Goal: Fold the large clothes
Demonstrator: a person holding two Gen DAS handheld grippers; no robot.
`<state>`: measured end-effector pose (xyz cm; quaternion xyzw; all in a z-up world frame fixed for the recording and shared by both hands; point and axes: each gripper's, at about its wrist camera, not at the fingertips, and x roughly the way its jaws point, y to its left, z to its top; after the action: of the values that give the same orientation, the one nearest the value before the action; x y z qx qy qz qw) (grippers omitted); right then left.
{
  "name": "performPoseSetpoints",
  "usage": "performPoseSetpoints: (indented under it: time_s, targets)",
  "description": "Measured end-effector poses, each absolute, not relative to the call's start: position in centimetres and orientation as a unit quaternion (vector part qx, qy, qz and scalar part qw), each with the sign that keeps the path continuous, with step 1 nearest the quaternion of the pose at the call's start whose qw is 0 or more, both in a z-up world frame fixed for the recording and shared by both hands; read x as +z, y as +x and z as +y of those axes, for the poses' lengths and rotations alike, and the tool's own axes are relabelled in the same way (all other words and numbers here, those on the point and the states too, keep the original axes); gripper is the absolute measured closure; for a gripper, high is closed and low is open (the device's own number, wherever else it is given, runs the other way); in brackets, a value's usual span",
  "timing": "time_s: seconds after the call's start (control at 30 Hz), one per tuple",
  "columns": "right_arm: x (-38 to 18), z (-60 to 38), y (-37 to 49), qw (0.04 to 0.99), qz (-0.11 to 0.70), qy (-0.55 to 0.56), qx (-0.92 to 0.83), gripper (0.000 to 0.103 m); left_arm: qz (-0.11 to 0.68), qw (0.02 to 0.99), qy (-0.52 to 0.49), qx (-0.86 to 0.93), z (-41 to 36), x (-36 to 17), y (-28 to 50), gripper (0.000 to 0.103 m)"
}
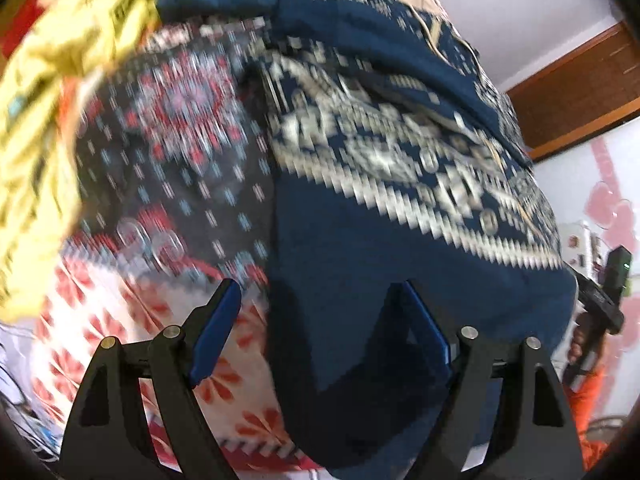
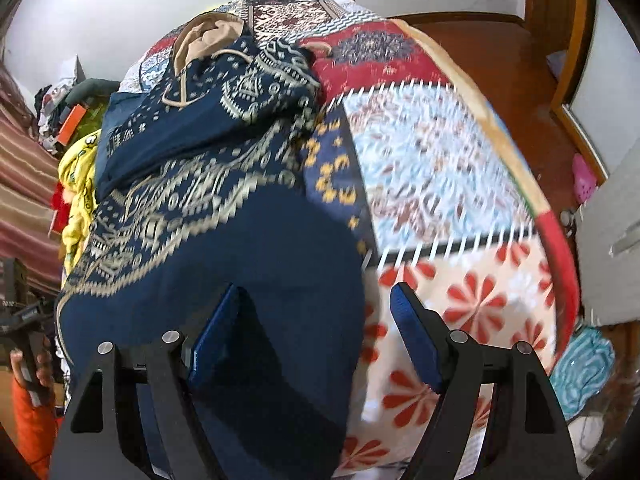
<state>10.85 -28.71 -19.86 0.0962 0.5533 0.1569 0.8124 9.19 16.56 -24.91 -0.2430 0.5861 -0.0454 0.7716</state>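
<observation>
Navy cloth fills most of what you see: the blue patterned hoodie [image 1: 400, 208] lies spread on the patchwork bedspread [image 1: 168, 168], plain hem toward you, tan-lined hood [image 2: 208, 36] at the far end. On your left, a heap of yellow fabric [image 1: 60, 80] crowds the hoodie's far-left side, so room is tight there. Your left gripper [image 1: 316, 304] hovers with its blue-padded fingers spread wide, clamped on nothing; the hoodie's left edge runs right between them, one pad over red-flowered quilt, the other over navy. Both views are smeared with motion blur, so I can't tell whether either pad touches the cloth.

Moving right, your right gripper [image 2: 316, 304] is also gaping apart, straddling the hoodie's right edge: left pad over navy, right pad over the flower patch. Beyond that edge the bedspread lies bare out to its tan and red border [image 2: 516, 152], then wooden floor [image 2: 480, 52] past the bed. Far right on the floor, a turquoise mat [image 2: 584, 368] sits by the bed's corner.
</observation>
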Motion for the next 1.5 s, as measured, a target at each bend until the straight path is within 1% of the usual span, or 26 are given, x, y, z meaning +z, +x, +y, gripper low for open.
performPoseSetpoints:
  time_s: [0.17,0.23,0.27,0.3,0.33,0.37,0.4,0.43,0.47,0.5,0.6,0.8,0.9,1.03,1.23,1.27,1.3,1.33,1.37,1.4,1.43,1.47,1.5]
  targets:
    - [-19.8,-28.1,10.0,0.812,0.548,0.103,0.171,0.027,0.581,0.775,-0.241,-0.062,14.2,-24.8,7.0,0.021]
    - [-19.8,-27.8,9.9,0.811,0.546,0.106,0.179,0.028,0.573,0.78,-0.244,-0.063,13.4,-24.4,6.6,0.022]
    - [-19.7,-27.6,9.8,0.811,0.545,0.106,0.182,0.033,0.569,0.784,-0.24,-0.061,13.1,-24.2,6.5,0.028]
    - [-19.7,-27.4,9.8,0.812,0.543,0.104,0.185,0.041,0.563,0.79,-0.236,-0.059,12.8,-23.9,6.4,0.04]
    - [-19.7,-27.2,9.8,0.813,0.542,0.102,0.187,0.046,0.56,0.792,-0.236,-0.058,12.7,-23.9,6.4,0.046]
    - [-19.6,-27.0,9.9,0.813,0.542,0.1,0.19,0.059,0.558,0.793,-0.238,-0.058,12.7,-23.6,6.5,0.065]
    - [-19.4,-26.8,10.0,0.812,0.542,0.098,0.193,0.073,0.555,0.794,-0.239,-0.058,12.6,-23.3,6.7,0.084]
    - [-19.3,-26.6,10.2,0.81,0.543,0.098,0.198,0.081,0.553,0.795,-0.239,-0.061,12.6,-23.0,7.0,0.085]
    - [-19.1,-26.3,10.3,0.808,0.543,0.098,0.206,0.092,0.549,0.8,-0.236,-0.062,12.7,-22.6,7.1,0.088]
    - [-18.8,-26.0,10.5,0.807,0.541,0.099,0.215,0.092,0.543,0.807,-0.225,-0.061,12.7,-22.0,7.3,0.089]
    - [-17.6,-24.8,11.0,0.818,0.523,0.074,0.227,0.093,0.512,0.837,-0.189,-0.049,12.5,-19.5,8.3,0.091]
    - [-12.8,-23.7,13.0,0.854,0.453,0.062,0.247,0.093,0.417,0.89,-0.182,-0.021,15.1,-12.8,10.7,0.091]
    - [-11.2,-23.7,14.6,0.868,0.425,0.071,0.245,0.093,0.395,0.901,-0.177,-0.009,17.3,-11.3,12.0,0.091]
    - [-11.6,-23.6,16.9,0.874,0.421,0.08,0.229,0.093,0.408,0.895,-0.181,0.001,18.6,-12.3,14.4,0.091]
    - [-15.8,-22.6,18.8,0.854,0.475,0.061,0.202,0.09,0.482,0.859,-0.172,0.002,18.1,-18.3,16.1,0.087]
    - [-16.3,-22.5,19.0,0.852,0.482,0.056,0.199,0.087,0.493,0.853,-0.171,0.004,18.1,-19.2,16.1,0.084]
    - [-16.7,-22.7,19.1,0.85,0.49,0.048,0.19,0.077,0.501,0.849,-0.167,0.007,18.2,-19.9,16.0,0.078]
    - [-16.9,-23.0,19.1,0.849,0.496,0.038,0.181,0.071,0.51,0.845,-0.158,0.016,18.3,-20.4,16.0,0.074]
    - [-17.1,-23.2,19.2,0.848,0.501,0.027,0.168,0.06,0.516,0.843,-0.15,0.025,18.4,-20.5,16.0,0.069]
    - [-17.1,-23.5,19.3,0.849,0.505,0.017,0.155,0.056,0.517,0.843,-0.144,0.031,18.6,-20.4,16.0,0.063]
    - [-16.9,-23.8,19.5,0.849,0.506,0.014,0.15,0.056,0.515,0.845,-0.139,0.036,18.8,-20.1,16.0,0.06]
    - [-16.7,-24.2,19.7,0.85,0.504,0.014,0.152,0.055,0.511,0.848,-0.135,0.039,19.0,-19.7,16.0,0.054]
    - [-16.3,-24.6,19.9,0.85,0.503,0.016,0.154,0.055,0.504,0.853,-0.129,0.044,19.4,-19.0,16.1,0.052]
